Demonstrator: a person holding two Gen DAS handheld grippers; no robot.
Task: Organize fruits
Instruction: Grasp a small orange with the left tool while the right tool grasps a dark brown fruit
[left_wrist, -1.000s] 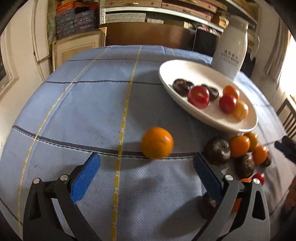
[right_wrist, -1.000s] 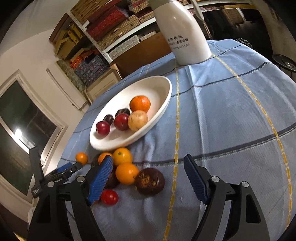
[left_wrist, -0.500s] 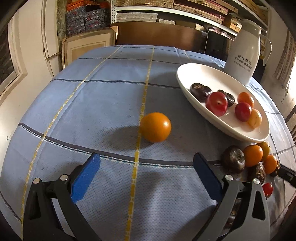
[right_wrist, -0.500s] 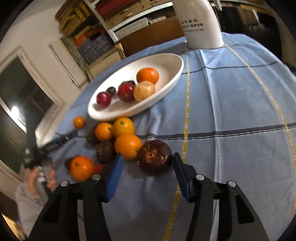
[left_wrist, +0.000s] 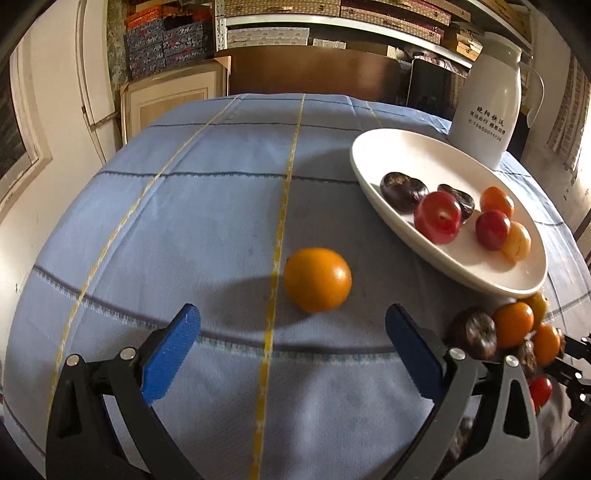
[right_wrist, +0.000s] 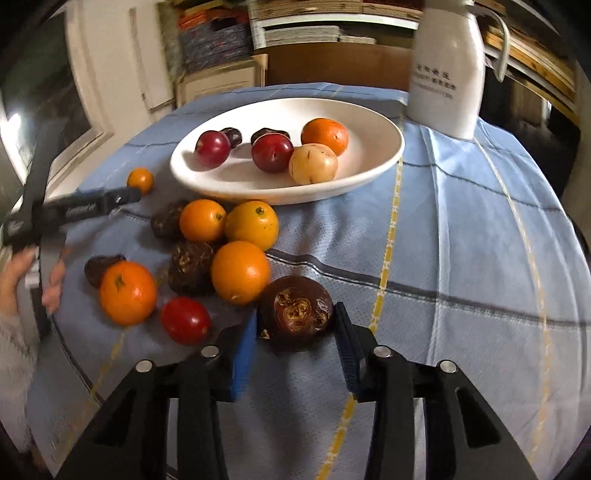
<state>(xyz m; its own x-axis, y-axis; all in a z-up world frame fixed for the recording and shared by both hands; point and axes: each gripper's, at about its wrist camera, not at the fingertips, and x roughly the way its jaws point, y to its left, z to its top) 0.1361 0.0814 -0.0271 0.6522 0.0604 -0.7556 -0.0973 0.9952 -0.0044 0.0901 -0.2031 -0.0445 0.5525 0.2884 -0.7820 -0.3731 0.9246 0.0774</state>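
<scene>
Both blue pads of the right gripper (right_wrist: 295, 325) flank a dark brown wrinkled fruit (right_wrist: 295, 312) that sits on the blue checked tablecloth (right_wrist: 461, 258); the pads appear to touch its sides, so the jaws look clamped on it, though the contact on the left pad is hard to judge. This fruit lies at the near edge of a loose cluster: a large orange (right_wrist: 241, 272) just to its left, a red fruit (right_wrist: 185, 320) further left, another orange (right_wrist: 127, 292) beyond that, and more oranges and dark fruits behind them, up against the white oval dish (right_wrist: 384, 162). The dish holds two red fruits, two dark ones, one orange and a pale yellow fruit (right_wrist: 313, 164). A white jug (right_wrist: 447, 70) with printed lettering stands behind the dish.

Jaws of the left gripper (left_wrist: 291, 328) stand wide apart and hold nothing. A single orange (left_wrist: 317, 279) rests on the cloth ahead of and between the pads, touching neither, just right of a yellow stripe. In the left wrist view the dish (left_wrist: 369, 162) sits to the right, and the fruit cluster (left_wrist: 513, 328) lies below its near rim, at the right edge of the frame. In the right wrist view the left gripper (right_wrist: 92, 203) shows at the far left, held by a hand (right_wrist: 22, 273).
</scene>
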